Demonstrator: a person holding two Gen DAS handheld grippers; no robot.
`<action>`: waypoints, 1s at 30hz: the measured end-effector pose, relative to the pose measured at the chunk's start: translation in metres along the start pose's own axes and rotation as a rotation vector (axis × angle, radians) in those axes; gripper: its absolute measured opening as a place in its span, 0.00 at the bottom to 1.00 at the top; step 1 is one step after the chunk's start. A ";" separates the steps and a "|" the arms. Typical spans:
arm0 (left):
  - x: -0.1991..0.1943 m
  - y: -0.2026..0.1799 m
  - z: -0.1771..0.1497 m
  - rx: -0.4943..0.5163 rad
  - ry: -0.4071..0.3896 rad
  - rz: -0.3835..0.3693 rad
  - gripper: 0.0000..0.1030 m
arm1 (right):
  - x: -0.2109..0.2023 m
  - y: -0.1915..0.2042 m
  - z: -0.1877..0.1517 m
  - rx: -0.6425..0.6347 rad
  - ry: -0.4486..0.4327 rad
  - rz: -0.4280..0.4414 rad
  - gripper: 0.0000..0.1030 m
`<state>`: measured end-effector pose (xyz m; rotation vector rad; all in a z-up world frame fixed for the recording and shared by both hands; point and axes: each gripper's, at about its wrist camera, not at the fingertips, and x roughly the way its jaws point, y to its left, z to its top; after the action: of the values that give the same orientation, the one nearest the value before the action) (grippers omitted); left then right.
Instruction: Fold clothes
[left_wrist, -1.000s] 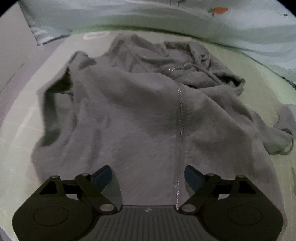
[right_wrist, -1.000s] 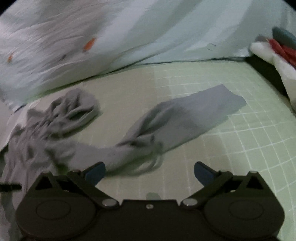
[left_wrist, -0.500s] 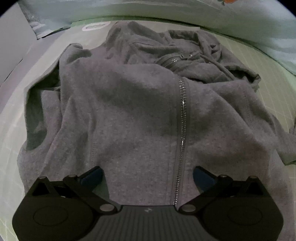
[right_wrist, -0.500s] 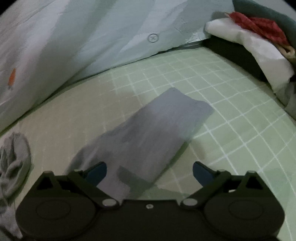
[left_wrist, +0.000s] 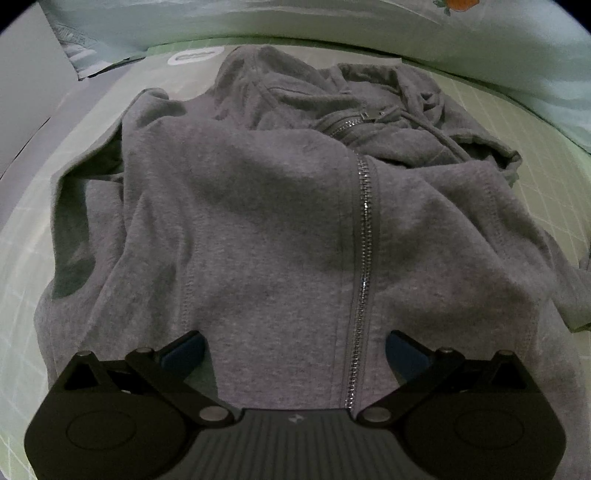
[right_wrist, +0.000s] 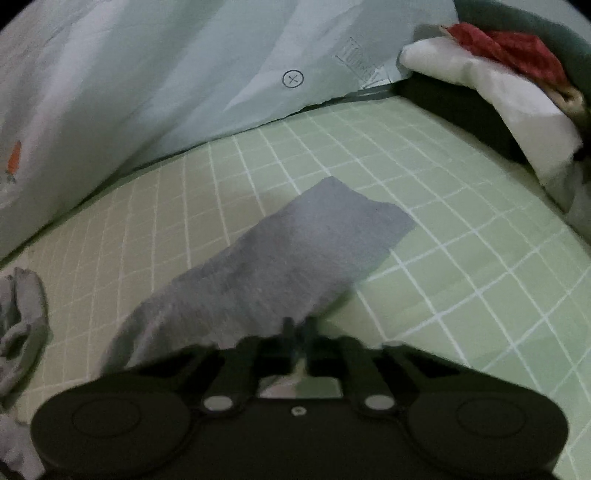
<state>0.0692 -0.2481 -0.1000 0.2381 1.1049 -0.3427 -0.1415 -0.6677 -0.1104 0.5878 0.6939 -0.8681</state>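
A grey zip-up hoodie (left_wrist: 280, 229) lies front up on a green grid mat (left_wrist: 26, 258), with its hood bunched at the far end and the zipper (left_wrist: 364, 236) running down the middle. My left gripper (left_wrist: 295, 350) is open and hovers over the hoodie's lower hem, holding nothing. In the right wrist view one grey sleeve (right_wrist: 295, 254) stretches out flat across the mat (right_wrist: 461, 258). My right gripper (right_wrist: 297, 328) is shut on the near part of this sleeve.
A pale blue sheet with carrot prints (right_wrist: 147, 85) is bunched along the mat's far edge, also visible in the left view (left_wrist: 480, 44). A pile of white and red cloth (right_wrist: 509, 92) sits at the right. A white board (left_wrist: 29, 110) stands at the left.
My right gripper moved along the sleeve and closed on it. My left gripper drew closer to the hoodie's hem and stayed open.
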 end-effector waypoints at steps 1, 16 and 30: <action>0.000 0.000 0.000 0.001 0.001 0.000 1.00 | -0.007 -0.006 -0.001 0.016 -0.012 -0.004 0.01; 0.000 0.000 0.001 0.002 0.002 -0.002 1.00 | -0.050 -0.027 0.026 0.028 -0.121 -0.029 0.00; 0.001 0.003 -0.001 0.005 -0.006 -0.006 1.00 | -0.025 0.018 0.048 -0.076 -0.102 0.043 0.35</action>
<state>0.0702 -0.2448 -0.1008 0.2385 1.0990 -0.3512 -0.1235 -0.6803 -0.0574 0.4856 0.6173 -0.8218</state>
